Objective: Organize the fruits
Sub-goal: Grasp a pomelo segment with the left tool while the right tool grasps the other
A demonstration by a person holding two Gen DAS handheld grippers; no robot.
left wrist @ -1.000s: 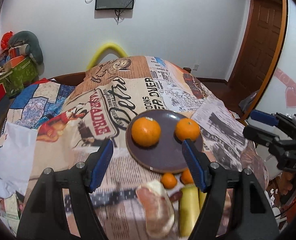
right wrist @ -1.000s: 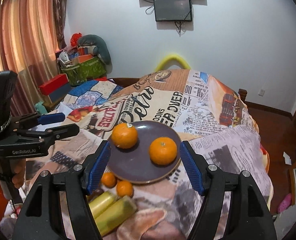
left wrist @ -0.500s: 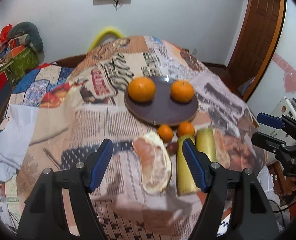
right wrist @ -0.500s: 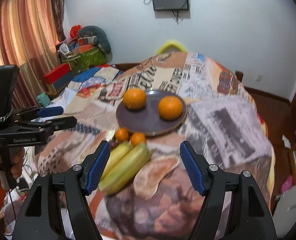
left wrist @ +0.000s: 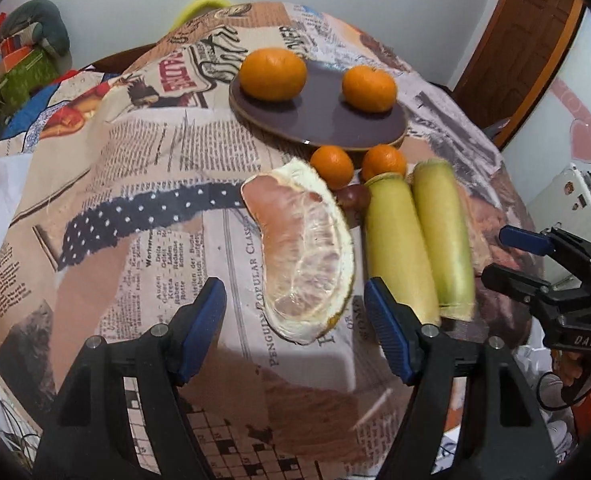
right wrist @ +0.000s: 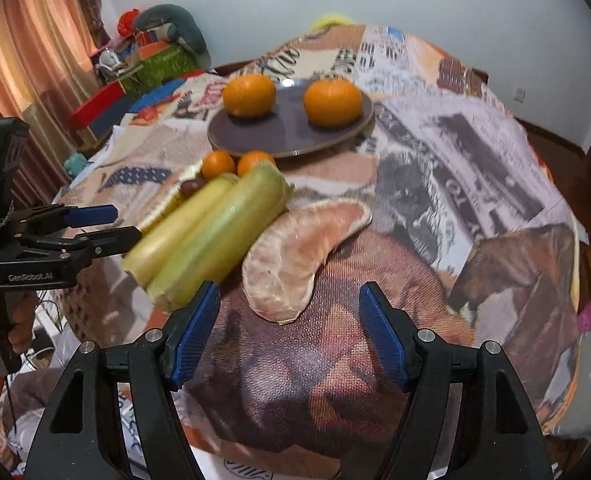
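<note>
A dark purple plate [left wrist: 323,120] [right wrist: 287,132] holds two large oranges [left wrist: 273,74] [left wrist: 369,88]. In front of it lie two small tangerines [left wrist: 332,166] [left wrist: 384,162], a dark date [left wrist: 353,197], two yellow-green corn cobs [left wrist: 395,240] [left wrist: 443,232] [right wrist: 223,232] and pomelo segments [left wrist: 303,252] [right wrist: 299,256]. My left gripper [left wrist: 295,336] is open just short of one pomelo segment. My right gripper [right wrist: 289,336] is open just short of the other segment. Each gripper shows in the other's view [left wrist: 535,256] [right wrist: 95,224].
The round table has a newspaper-print cloth [left wrist: 155,160] that hangs over the near edge. Boxes and bags [right wrist: 147,60] are stacked at the left wall by a curtain [right wrist: 35,60]. A wooden door [left wrist: 515,48] stands at the right.
Both grippers have drawn back and lowered toward the table's near edge. The pomelo segments and corn cobs now fill the foreground. Both stay open and empty.
</note>
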